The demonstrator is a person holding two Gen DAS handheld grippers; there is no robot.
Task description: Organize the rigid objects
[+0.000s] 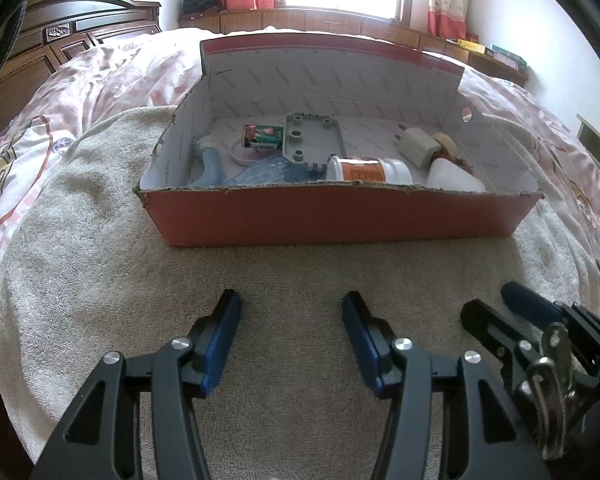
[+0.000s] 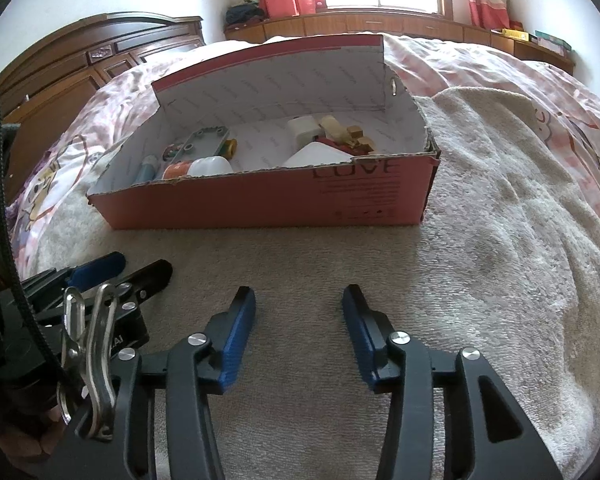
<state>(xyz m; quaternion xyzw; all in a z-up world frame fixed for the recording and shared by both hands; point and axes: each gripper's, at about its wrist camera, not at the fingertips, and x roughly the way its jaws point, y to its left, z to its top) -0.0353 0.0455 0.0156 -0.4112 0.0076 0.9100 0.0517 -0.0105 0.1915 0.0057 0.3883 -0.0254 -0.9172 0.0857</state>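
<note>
Bedroom; beige towel (image 1: 100, 248) spread over a pink quilt, dark wood headboard (image 1: 60, 40) far left. Left gripper (image 1: 292, 308) released, nothing between its blue pads, hovering over bare towel. Right gripper (image 2: 299, 300) likewise spread and empty, just beside it. Straight ahead of both sets of fingers sits the red cardboard box (image 1: 340, 220), lid up, holding a white bottle (image 1: 370, 170), grey plastic plate (image 1: 312, 138) and other small objects.

Both wrist views facing box (image 1: 340, 216)
</note>
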